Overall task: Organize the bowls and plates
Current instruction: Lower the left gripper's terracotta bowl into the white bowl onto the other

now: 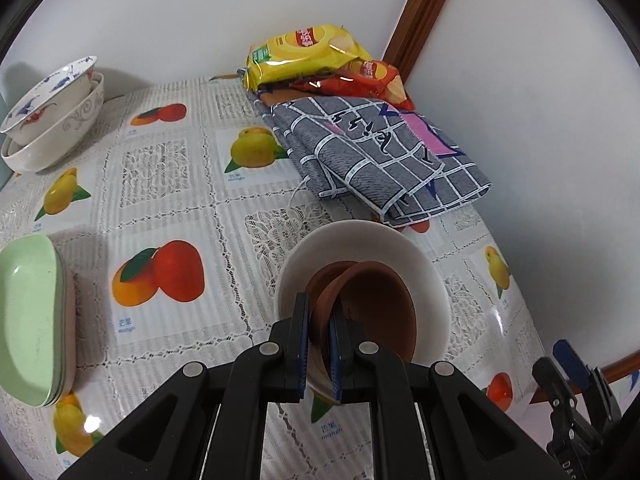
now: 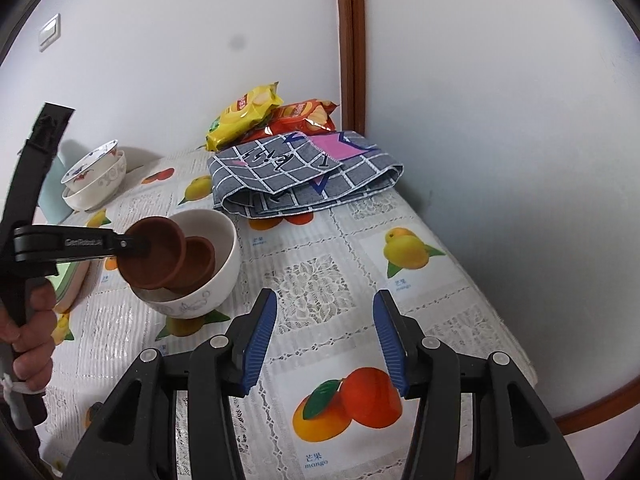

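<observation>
Here, through the left wrist camera, the left hand-held gripper [image 1: 320, 344] pinches the rim of a brown bowl [image 1: 372, 304], tilted inside the white bowl [image 1: 424, 276] on the desk [image 1: 168, 208]; a second brown bowl [image 1: 326, 276] lies beneath it. In the right wrist view, the right hand-held gripper [image 2: 325, 344] stands half-wide and empty (just right of the white bowl [image 2: 224, 264]), above the desk [image 2: 320, 280].

Two brown bowls [image 1: 368, 304] tilted inside white bowl [image 1: 432, 280]; upright.
</observation>
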Tool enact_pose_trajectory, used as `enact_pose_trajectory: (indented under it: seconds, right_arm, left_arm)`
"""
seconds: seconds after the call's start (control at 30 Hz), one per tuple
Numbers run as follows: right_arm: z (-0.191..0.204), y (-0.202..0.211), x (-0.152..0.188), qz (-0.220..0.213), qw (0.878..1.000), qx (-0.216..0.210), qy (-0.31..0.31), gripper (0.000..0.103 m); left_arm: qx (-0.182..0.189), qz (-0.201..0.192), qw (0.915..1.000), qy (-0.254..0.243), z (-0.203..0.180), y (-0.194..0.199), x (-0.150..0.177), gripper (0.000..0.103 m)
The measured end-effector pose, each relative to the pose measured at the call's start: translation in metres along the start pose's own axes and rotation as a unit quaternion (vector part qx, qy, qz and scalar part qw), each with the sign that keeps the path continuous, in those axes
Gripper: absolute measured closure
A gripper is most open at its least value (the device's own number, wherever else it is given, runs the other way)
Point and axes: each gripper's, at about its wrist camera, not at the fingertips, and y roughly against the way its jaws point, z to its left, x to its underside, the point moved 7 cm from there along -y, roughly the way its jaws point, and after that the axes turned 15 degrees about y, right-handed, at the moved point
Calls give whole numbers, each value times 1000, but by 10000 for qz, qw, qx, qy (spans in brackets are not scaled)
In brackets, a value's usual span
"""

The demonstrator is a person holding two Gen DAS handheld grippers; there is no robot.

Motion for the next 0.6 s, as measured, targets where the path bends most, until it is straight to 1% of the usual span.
enact_pose_trajectory:
  seconds: [0.07,0.17,0.4,0.6]
  right_arm:
    - [0,-3,2,-11,9999,-95,-70,53]
    - [-2,-9,6,32,9998,-130,-161,53]
    - [-7,-10,9,12,9996,-62,-292,53]
    - [-9,-11,11,63,9991,-112,-392,53]
  left_arm:
    - [-11,20,10000,9,0,-5,-1,94]
    - [-24,47,10000,25,1,-12,-4,94]
    - [30,171,9998,35,-1,-25,-4,93]
    - [58,129,9999,-3,-3,-26,-5,92]
